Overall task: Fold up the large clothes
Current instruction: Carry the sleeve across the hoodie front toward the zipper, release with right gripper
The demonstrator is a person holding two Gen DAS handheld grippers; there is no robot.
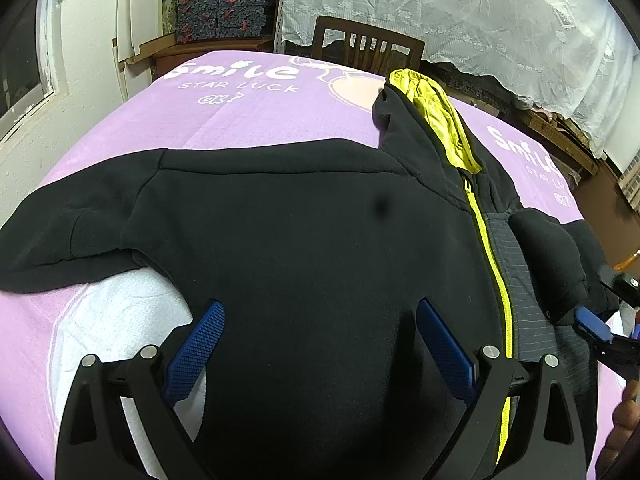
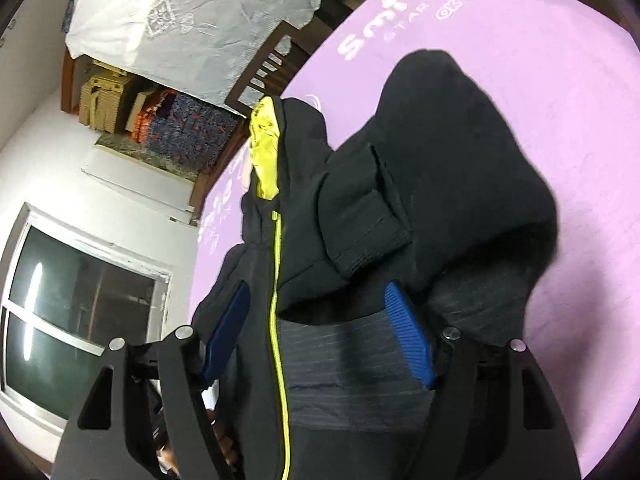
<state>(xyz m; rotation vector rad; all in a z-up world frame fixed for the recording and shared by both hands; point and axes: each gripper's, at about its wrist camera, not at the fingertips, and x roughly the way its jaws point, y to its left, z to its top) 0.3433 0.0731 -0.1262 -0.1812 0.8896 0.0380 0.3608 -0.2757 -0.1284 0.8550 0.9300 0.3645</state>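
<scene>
Beyond the purple blanket point(image 1: 248, 120) stand a wooden chair point(image 1: 366, 46) and lace curtain point(image 1: 460, 12).

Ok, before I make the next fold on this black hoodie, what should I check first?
1. Left gripper open over the hoodie: ok.
2. Right gripper open, holding nothing: ok.
3. Right sleeve already folded in over the body: ok.
4. Left sleeve folded in: not ok, it lies spread outward.
5. Zipper closed and straight: ok along the visible length.
6. Hood lying flat: cannot tell, it looks bunched with the yellow lining showing.
</scene>
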